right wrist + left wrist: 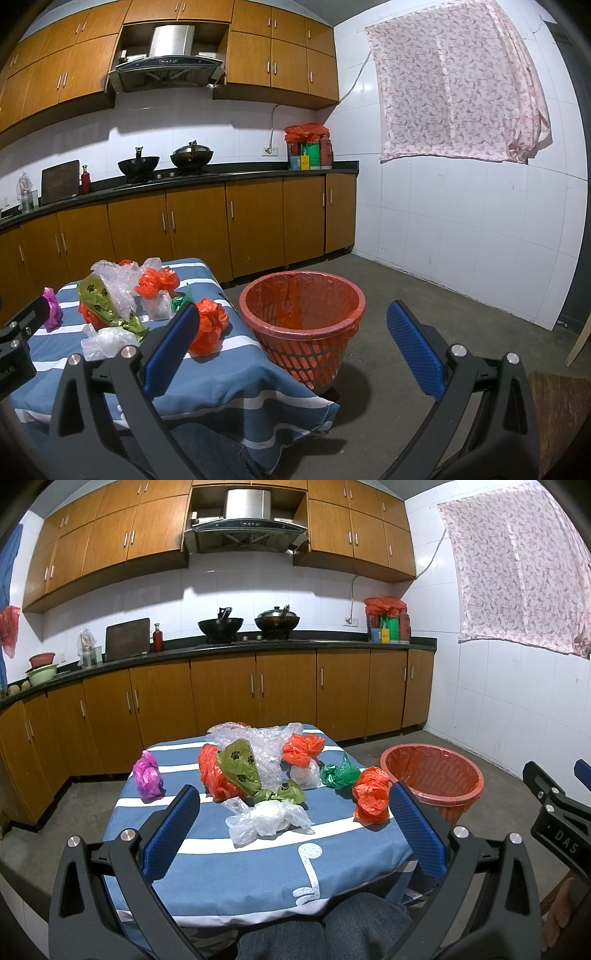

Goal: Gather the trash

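Both tools apart, empty, above the counter (229, 864).
Crumpled bags (371, 799) looked light, soft, slippery; pinch a bunched fold.

Home kitchen: wooden cabinets (221, 694), range hood (245, 524), two woks (221, 624) on the stove, tiled walls, dark countertop (332, 644).

Black-framed hand-held gripper (291, 814) has blue textured pads (173, 827) and silver screws.
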`<state>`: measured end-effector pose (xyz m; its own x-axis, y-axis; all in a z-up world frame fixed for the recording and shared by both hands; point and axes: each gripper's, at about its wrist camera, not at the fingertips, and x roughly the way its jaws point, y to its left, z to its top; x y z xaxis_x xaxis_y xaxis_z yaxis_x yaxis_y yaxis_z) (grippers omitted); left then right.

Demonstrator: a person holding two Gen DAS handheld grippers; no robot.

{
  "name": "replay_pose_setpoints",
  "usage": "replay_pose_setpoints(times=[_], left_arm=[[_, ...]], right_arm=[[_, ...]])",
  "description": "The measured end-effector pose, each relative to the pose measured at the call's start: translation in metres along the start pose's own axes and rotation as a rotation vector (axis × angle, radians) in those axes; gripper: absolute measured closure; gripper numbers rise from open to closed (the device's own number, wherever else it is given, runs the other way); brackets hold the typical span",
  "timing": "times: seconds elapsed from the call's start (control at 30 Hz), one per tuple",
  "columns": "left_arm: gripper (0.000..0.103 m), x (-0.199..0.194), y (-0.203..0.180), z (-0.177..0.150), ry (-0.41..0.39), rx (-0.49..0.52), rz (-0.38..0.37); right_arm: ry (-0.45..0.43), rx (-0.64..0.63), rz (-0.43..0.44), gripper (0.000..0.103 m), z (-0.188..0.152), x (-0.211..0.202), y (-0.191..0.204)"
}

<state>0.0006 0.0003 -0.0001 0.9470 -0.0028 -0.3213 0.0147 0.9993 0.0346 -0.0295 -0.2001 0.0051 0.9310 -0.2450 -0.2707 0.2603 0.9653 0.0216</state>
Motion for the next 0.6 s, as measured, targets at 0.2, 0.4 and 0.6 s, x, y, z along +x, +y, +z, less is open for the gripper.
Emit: replay_pose_setpoints(times=[0.2, 0.4, 0.6], left_arm=[[0.002, -0.001, 0.000, 0.000, 0.001, -0.001, 0.000], [0.002, 0.002, 0.001, -0.004, 0.004, -0.002, 0.015], [0.002, 0.012, 0.015, -0.011, 0.030, -0.026, 0.049]], right_arm=[[0.003, 0.000, -0.001, 0.004, 0.000, 0.000, -0.001], [0.016, 0.007, 0.002, 0.004, -0.002, 0.006, 0.001], [0.030, 0.019, -0.001, 0.004, -0.003, 0.018, 0.001]])
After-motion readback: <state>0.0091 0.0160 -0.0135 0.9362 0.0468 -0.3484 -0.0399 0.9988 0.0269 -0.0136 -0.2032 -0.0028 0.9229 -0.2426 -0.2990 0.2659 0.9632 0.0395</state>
